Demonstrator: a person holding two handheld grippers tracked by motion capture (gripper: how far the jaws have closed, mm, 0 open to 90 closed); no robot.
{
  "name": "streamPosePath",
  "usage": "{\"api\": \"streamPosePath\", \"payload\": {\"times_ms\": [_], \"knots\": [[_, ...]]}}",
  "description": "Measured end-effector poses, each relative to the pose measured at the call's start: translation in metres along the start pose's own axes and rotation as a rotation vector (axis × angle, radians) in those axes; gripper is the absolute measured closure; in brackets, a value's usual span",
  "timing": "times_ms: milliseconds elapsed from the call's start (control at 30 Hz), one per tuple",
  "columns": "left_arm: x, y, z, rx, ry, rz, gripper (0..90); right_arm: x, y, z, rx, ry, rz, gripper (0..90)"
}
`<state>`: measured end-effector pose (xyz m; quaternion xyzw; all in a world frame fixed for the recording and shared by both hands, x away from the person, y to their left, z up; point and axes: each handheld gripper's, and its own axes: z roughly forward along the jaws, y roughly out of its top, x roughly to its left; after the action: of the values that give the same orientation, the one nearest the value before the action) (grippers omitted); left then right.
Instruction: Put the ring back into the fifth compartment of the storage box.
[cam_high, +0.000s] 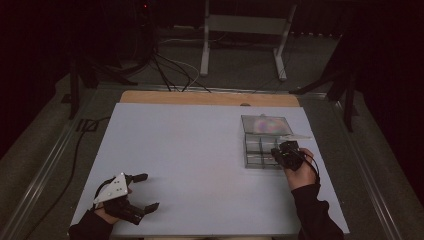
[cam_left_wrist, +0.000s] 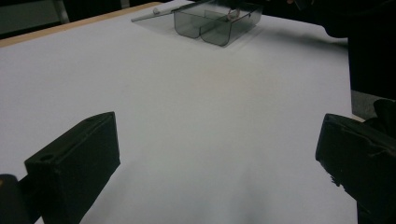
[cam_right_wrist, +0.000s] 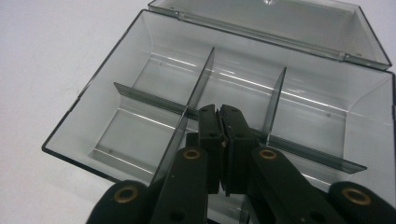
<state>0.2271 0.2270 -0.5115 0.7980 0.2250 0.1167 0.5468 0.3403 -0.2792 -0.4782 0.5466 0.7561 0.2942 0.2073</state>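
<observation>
Box (cam_high: 264, 145) was already open on the tabletop (cam_high: 190, 165), sitting near the right edge, closer to the far right corner than the near one. Lid (cam_high: 265, 124) was swung back toward the far edge, lying roughly flat behind the tray. Right gripper (cam_high: 280, 156) was over the near right part of the tray, jaws clenched together with nothing visibly between them; in the right gripper view the tips (cam_right_wrist: 219, 116) sat right at the long crosswise divider. Left gripper (cam_high: 142, 192) was parked near the near left corner, jaws spread wide, holding nothing.

My read: opening was done; whatever goes in or comes out of the compartments hadn't clearly happened.

Box itself: smoky transparent plastic, shallow rectangular tray, thin dividers splitting it into several compartments, those seen from the right gripper view empty. From the left gripper view, a small pale item (cam_left_wrist: 232, 14) showed in one far cell; can't tell what.
</observation>
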Motion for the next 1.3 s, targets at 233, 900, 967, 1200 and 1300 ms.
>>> {"api": "streamPosePath", "payload": {"times_ms": [233,900,967,1200,1300], "knots": [[0.000,0.000,0.000,-0.001,0.000,-0.001,1.1,0.000,-0.001,0.004,0.011,0.004,0.001,88.2],[0.000,0.000,0.000,-0.006,0.004,-0.002,1.1,-0.004,0.000,0.006,0.001,0.029,0.008,73.0],[0.000,0.000,0.000,-0.006,0.004,-0.002,1.1,-0.005,0.001,0.004,-0.008,0.036,0.012,68.4],[0.000,0.000,0.000,-0.004,0.004,-0.003,1.1,-0.006,0.004,-0.005,-0.050,0.108,0.017,45.3],[0.000,0.000,0.000,-0.005,0.004,-0.004,1.0,-0.004,0.006,-0.009,-0.069,0.127,0.015,37.9]]}}
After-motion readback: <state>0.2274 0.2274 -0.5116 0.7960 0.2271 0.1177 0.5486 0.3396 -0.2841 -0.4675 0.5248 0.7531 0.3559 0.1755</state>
